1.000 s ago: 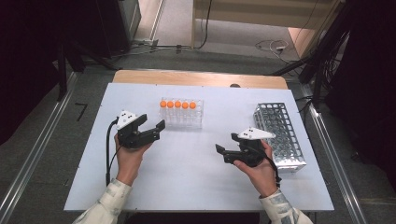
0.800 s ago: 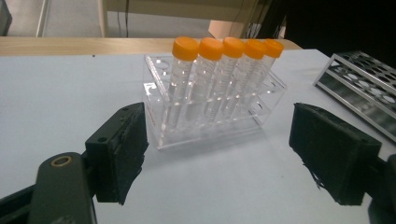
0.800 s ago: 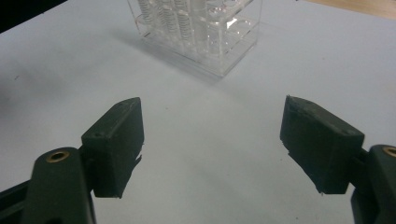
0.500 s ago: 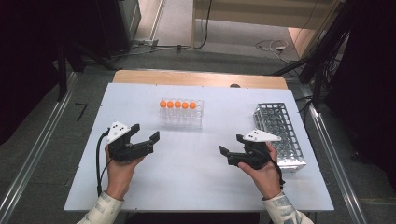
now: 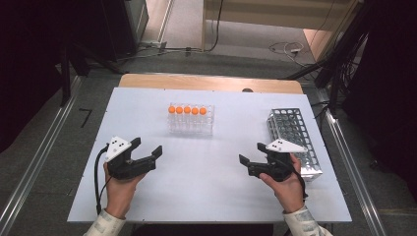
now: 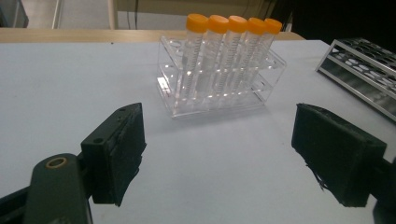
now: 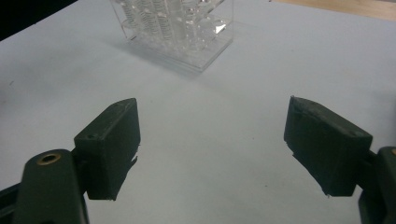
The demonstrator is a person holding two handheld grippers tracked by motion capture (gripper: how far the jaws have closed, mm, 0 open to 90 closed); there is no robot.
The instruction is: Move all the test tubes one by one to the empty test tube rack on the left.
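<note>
As both hands drew back toward the table's near edge | left gripper (image 5: 145, 149) and right gripper (image 5: 251, 158) gape empty | tubes (image 5: 187, 110) untouched.

Table (image 5: 211, 196) holds a tube rack (image 5: 192, 120) with five tubes (image 5: 187, 111) at centre back, a wire rack (image 5: 294, 139) far right. Left gripper (image 5: 146, 149) front left, right gripper (image 5: 251, 154) front right beside wire rack.
</note>
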